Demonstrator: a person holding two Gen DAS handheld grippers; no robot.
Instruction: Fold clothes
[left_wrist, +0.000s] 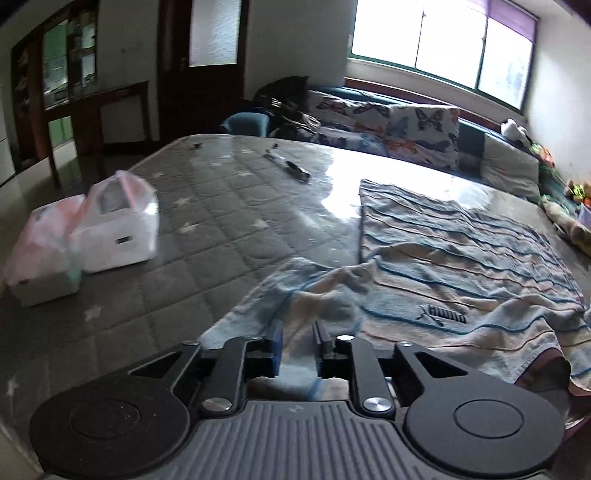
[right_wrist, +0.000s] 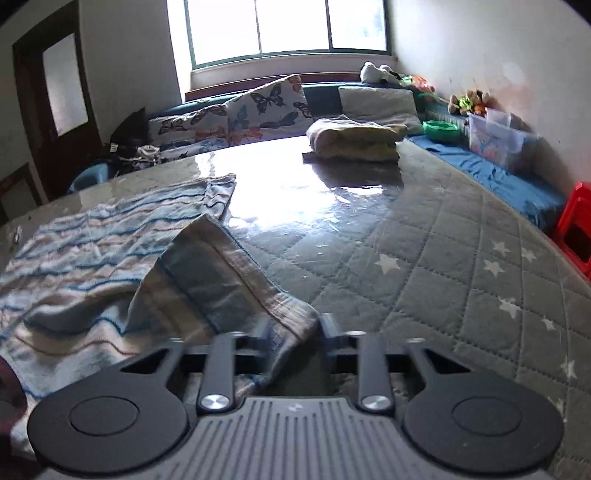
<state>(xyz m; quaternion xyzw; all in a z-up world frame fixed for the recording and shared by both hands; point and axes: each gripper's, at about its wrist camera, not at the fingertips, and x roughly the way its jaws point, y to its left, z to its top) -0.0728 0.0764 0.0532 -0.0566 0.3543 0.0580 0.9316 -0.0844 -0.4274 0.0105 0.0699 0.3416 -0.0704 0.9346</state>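
A blue, white and pink striped towel (left_wrist: 461, 258) with a dark logo lies spread on the grey quilted mattress (left_wrist: 221, 221). Its near left corner is bunched up and runs between the fingers of my left gripper (left_wrist: 298, 332), which is narrowed on the cloth. In the right wrist view the same towel (right_wrist: 92, 240) has its near right corner lifted into a raised flap. That flap leads into my right gripper (right_wrist: 295, 330), which is shut on it just above the mattress (right_wrist: 443, 258).
Two plastic bags holding white boxes (left_wrist: 114, 229) sit on the mattress's left side, and small dark objects (left_wrist: 295, 170) lie further back. A folded pile of cloth (right_wrist: 354, 142) rests at the far right. Butterfly-print pillows (left_wrist: 424, 125) line the back, and a red stool (right_wrist: 576, 221) stands right.
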